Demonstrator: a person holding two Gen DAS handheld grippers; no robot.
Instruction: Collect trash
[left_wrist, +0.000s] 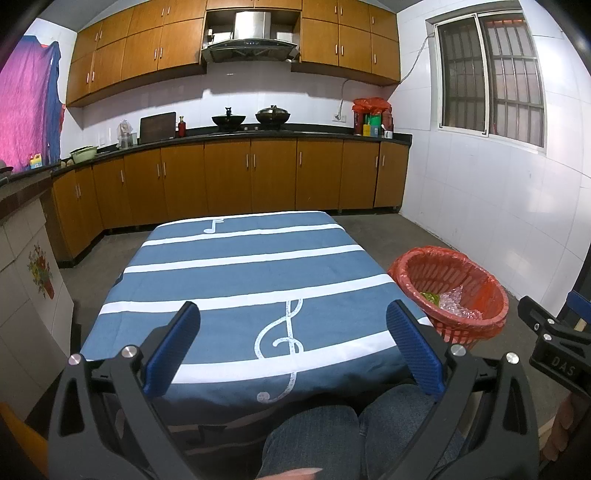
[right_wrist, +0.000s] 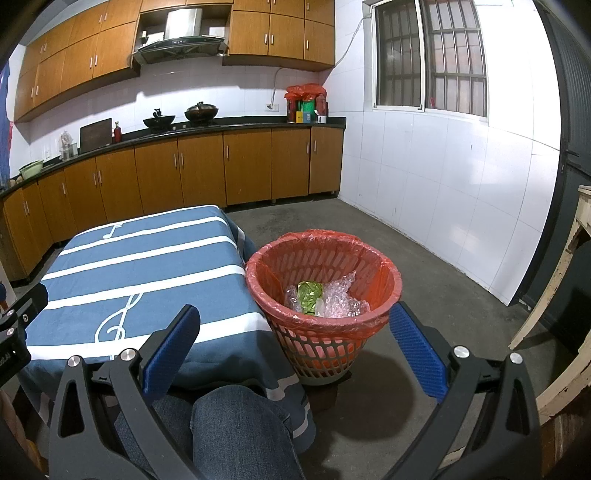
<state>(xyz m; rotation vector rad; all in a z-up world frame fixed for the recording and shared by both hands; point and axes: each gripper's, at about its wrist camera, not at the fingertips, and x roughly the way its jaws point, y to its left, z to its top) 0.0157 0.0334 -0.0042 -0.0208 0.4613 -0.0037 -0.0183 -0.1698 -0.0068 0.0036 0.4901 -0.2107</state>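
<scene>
A red slatted waste basket (right_wrist: 325, 295) lined with a red plastic bag stands on the floor at the table's right side; it shows at the right in the left wrist view as the basket (left_wrist: 452, 291). Inside lie crumpled bubble wrap (right_wrist: 341, 301) and a green wrapper (right_wrist: 309, 291). My right gripper (right_wrist: 293, 314) hangs open in front of the basket, above a knee, with nothing between its blue pads. My left gripper (left_wrist: 293, 310) is open over the near edge of the table (left_wrist: 240, 266), holding nothing. The blue striped tablecloth with music notes carries no objects.
A person's knees in jeans (left_wrist: 332, 435) sit under the table's near edge. Wooden kitchen cabinets (left_wrist: 229, 177) with a dark counter run along the back wall. White tiled wall (right_wrist: 461, 184) at right, bare concrete floor (right_wrist: 424, 266) around the basket, a worn wooden frame (right_wrist: 561, 295) at far right.
</scene>
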